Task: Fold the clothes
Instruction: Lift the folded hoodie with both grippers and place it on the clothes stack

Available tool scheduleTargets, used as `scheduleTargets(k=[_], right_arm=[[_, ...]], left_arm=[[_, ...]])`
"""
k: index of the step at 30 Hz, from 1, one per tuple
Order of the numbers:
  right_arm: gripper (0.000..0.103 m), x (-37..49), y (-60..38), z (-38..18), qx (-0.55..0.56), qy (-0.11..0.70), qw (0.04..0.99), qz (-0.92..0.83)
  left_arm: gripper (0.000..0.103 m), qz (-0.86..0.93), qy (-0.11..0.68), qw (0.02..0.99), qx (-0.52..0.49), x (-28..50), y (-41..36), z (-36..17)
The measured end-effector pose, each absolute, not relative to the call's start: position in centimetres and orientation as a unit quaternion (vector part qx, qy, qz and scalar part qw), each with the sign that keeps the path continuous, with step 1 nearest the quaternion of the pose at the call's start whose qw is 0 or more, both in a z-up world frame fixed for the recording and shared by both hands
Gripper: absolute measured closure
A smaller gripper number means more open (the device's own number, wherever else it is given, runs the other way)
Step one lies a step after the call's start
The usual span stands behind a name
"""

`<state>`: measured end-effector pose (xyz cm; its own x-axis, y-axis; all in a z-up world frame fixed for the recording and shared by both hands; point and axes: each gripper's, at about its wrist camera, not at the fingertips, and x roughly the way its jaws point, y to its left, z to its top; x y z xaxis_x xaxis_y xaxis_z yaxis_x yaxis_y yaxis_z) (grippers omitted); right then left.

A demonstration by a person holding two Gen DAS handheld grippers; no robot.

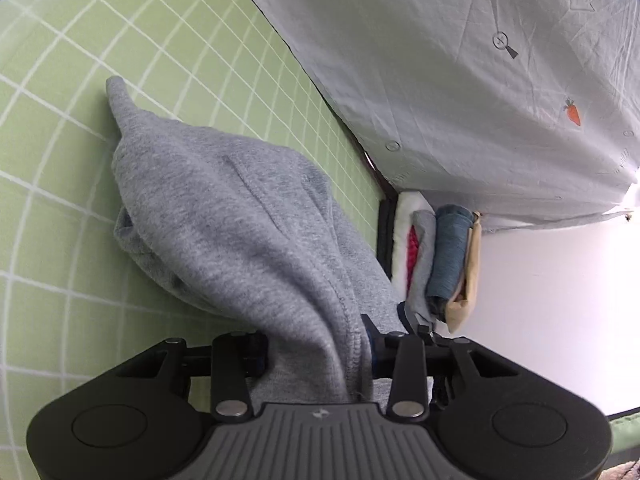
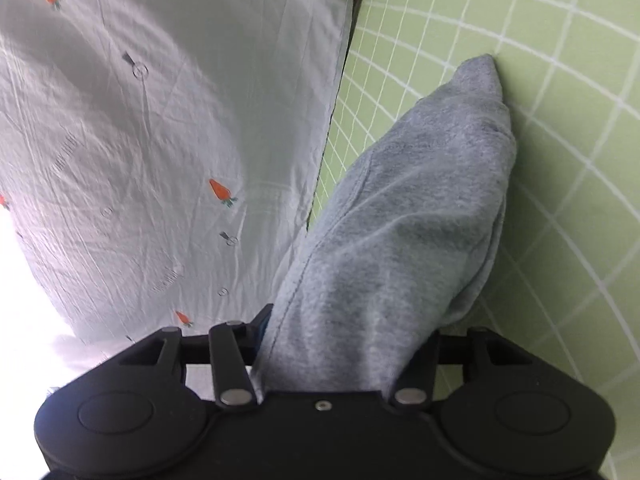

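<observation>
Grey sweatshirt [image 1: 248, 216] bunched between left tongs [image 1: 316, 344] and right tongs [image 2: 340, 340], both clamped on it

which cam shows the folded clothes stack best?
Left wrist. The stack stands at the edge of the green mat, past the grey garment: white, grey, blue and tan layers are clear. The right wrist view shows none of it, only the garment, the mat and the carrot-print sheet.
</observation>
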<state>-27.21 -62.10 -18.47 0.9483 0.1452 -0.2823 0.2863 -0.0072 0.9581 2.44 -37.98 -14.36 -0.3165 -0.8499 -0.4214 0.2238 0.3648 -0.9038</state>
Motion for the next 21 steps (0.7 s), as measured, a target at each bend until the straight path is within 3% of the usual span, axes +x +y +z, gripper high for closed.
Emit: scheduleTargets(k=[11, 18, 21], right_arm=[[0.056, -48.0, -63.9, -9.7, 0.687, -0.08, 0.704, -0.16], [0.057, -53.4, -71.9, -2.2, 0.637, -0.177, 0.721, -0.209], [0.057, -54.7, -76.7, 1.2, 0.603, -0.219, 0.738, -0.211]], left_arm=[[0.065, -0.706, 0.586, 0.386, -0.093, -7.5, -56.7, -3.1], [0.067, -0.77, 0.547, 0.327, -0.028, -12.3, -73.6, 7.2], [0.067, -0.815, 0.489, 0.31, 0.009, -13.9, -80.6, 13.1]])
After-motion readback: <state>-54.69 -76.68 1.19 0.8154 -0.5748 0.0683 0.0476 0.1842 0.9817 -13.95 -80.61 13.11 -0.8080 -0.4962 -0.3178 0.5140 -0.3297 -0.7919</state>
